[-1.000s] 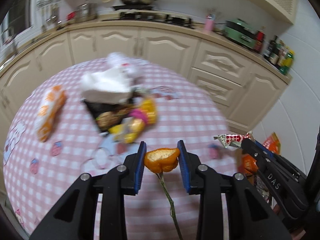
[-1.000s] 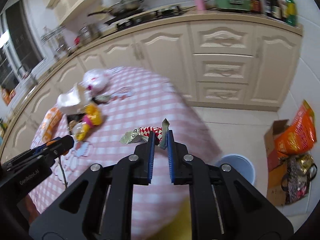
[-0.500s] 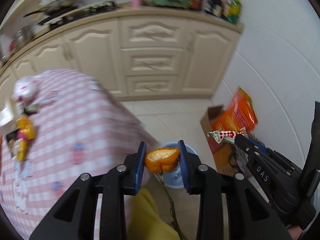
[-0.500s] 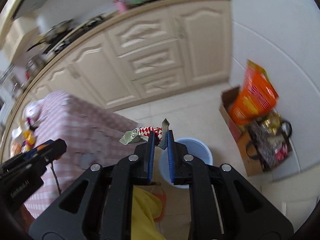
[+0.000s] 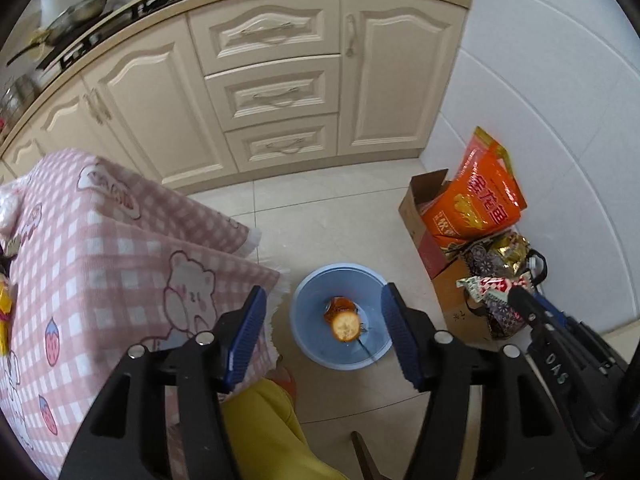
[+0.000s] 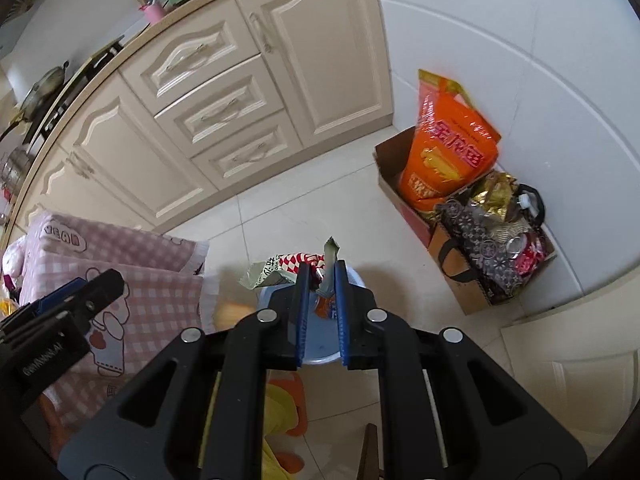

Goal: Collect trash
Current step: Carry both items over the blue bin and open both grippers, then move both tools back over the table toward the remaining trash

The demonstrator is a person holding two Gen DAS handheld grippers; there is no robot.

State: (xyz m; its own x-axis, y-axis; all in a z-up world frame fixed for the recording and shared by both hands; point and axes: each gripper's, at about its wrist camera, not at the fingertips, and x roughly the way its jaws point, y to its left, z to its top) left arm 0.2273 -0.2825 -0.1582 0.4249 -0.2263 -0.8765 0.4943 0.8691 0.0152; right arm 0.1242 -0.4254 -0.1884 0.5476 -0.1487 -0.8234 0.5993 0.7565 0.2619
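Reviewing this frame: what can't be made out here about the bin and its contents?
- Blue bin, right wrist view: mostly hidden behind the right gripper and its wrapper.
- Orange item under the peel, left wrist view: partly covered, too small to identify.
- Falling peel, right wrist view: just a blur.

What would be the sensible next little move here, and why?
Probably open the right gripper to drop the crumpled wrapper. Its fingers pinch the wrapper above the blue bin, while the left gripper is opening with nothing between its fingers, and the orange peel appears already inside the bin.
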